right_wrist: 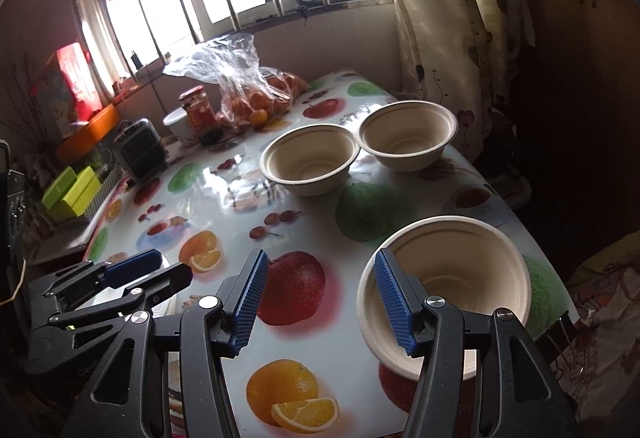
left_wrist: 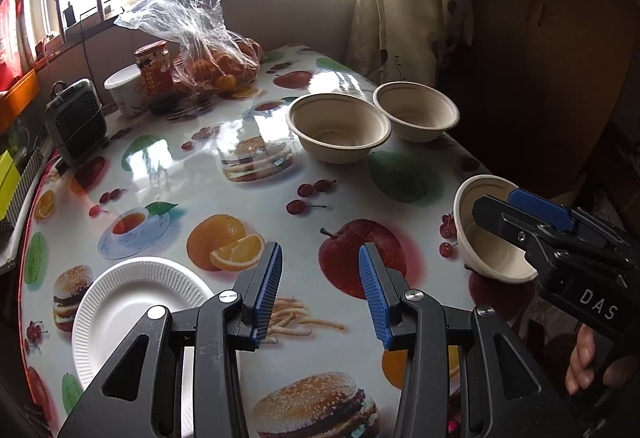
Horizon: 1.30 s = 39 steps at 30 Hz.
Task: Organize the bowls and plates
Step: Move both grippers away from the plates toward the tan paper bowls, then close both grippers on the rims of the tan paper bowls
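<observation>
a small dim room with a barred window behind, and a table [left_wrist: 248, 198] under a glossy cloth printed with fruit and burgers. at its far end sit a bag of oranges [left_wrist: 216, 62], a red-labelled jar [left_wrist: 154, 72] and a white tub [left_wrist: 126, 90].

two beige paper bowls stand side by side toward the far right edge, rims almost touching: one bowl [right_wrist: 310, 158] nearer the middle, the second bowl [right_wrist: 408, 134] nearer the curtain. a white paper plate [left_wrist: 132, 302] lies alone at the near left edge.

the right gripper [right_wrist: 322, 302] has a third bowl [right_wrist: 448, 278] at the near right corner, one finger inside the rim; from the left wrist view the bowl is tipped and carried by it, though how firmly it is pinched i cannot tell. the left gripper [left_wrist: 320, 290] stands parted with nothing between its pads, over the cloth just beside the plate.

by my reckoning little is sorted yet: no bowl is nested, and the third bowl still has to join the other two.
</observation>
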{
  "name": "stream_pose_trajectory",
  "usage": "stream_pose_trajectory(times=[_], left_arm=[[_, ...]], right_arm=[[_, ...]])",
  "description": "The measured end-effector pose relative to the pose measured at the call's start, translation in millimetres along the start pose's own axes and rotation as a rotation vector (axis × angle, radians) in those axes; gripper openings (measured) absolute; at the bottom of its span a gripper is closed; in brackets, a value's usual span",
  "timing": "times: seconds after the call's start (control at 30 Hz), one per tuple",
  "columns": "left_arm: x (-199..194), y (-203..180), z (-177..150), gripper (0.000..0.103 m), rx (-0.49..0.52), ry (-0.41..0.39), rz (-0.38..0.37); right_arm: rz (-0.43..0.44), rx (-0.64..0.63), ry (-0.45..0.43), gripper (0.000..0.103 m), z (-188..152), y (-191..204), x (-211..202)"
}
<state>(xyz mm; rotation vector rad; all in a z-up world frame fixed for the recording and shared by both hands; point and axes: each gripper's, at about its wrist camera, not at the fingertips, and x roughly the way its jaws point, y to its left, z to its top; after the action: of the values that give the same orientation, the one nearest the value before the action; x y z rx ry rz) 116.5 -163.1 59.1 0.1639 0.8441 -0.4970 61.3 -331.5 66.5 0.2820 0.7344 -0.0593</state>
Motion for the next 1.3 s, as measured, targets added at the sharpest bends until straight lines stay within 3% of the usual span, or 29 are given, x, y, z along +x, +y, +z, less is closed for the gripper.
stream_pose_trajectory(times=[0.73,0.87,1.3], left_arm=[[54.7,-53.8,11.8,0.042,0.003,0.134,-0.207],[55.3,-59.4,12.6,0.042,-0.012,0.117,-0.258],[77.6,-75.0,10.9,0.042,-0.036,0.175,-0.320]], right_arm=[[-0.202,0.125,-0.036,0.059,5.5,-103.3,-16.1],[-0.217,0.153,-0.025,0.059,-3.0,-118.3,-15.7],[-0.190,0.183,0.003,0.059,-17.8,-135.5,-4.6]])
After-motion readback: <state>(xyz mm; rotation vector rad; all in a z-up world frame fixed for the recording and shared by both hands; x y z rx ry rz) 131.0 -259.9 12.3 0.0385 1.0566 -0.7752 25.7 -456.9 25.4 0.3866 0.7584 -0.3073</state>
